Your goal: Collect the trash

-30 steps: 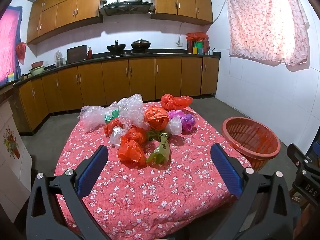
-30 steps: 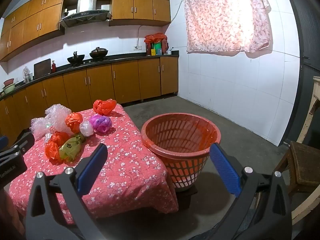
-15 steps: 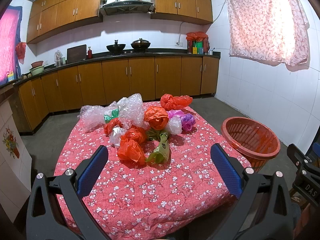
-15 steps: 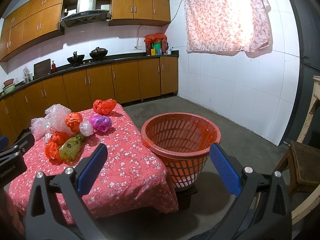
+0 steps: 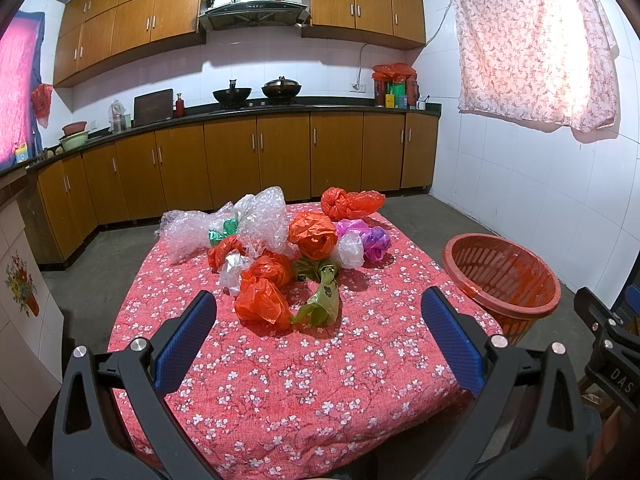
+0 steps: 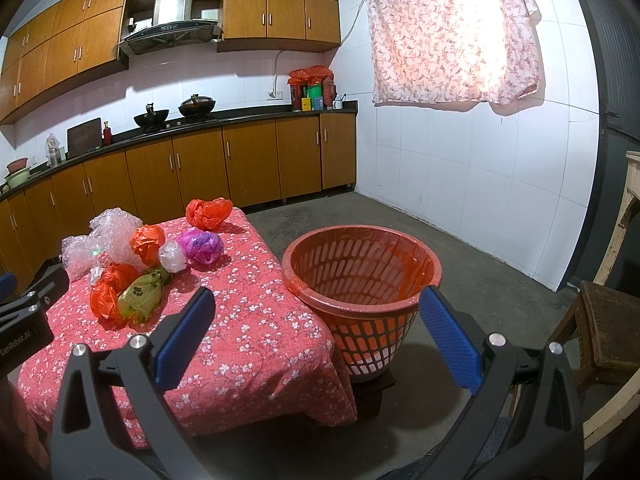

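Crumpled plastic bags (image 5: 280, 264) heaped mid-table (image 5: 320, 392); red basket (image 6: 360, 276) beside it, empty. Left gripper (image 5: 320, 340) and right gripper (image 6: 316, 334) both spread wide, holding nothing. Risk: thin film slipping out (springy, light), missing basket rim.

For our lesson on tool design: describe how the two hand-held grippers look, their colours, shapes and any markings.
Each has a black frame with triangular cut-outs and silver round bolts. The left gripper and right gripper both carry two long blue textured finger pads. White lettering marks their black bodies: "DAS" on one, "GenRobot.AI" on the other.
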Motion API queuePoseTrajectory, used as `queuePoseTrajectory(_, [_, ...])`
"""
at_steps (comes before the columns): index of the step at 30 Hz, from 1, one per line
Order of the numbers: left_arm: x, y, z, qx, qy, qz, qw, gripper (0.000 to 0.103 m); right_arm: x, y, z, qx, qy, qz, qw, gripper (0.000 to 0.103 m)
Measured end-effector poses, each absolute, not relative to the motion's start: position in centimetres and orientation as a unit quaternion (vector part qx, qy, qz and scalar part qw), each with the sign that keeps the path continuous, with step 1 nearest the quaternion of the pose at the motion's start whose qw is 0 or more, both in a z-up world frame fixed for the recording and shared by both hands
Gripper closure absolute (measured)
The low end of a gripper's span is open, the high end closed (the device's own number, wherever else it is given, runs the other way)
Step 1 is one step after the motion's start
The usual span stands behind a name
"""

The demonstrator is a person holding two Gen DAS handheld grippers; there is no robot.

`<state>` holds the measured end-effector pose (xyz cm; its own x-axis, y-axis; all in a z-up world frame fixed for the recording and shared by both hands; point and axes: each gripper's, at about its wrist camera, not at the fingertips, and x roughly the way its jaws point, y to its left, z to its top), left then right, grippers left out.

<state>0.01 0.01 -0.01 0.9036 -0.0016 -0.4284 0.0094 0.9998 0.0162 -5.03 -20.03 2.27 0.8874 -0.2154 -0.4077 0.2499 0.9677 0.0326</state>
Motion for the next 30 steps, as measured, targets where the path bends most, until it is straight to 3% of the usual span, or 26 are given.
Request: queuePoseTrajectory(30, [0.03,0.02,-0.01,0.008,0.221,-0.003,0.975,0.002,-5.13,-20.14,2.35,0.043,0.206,-0.12,0.97,0.004])
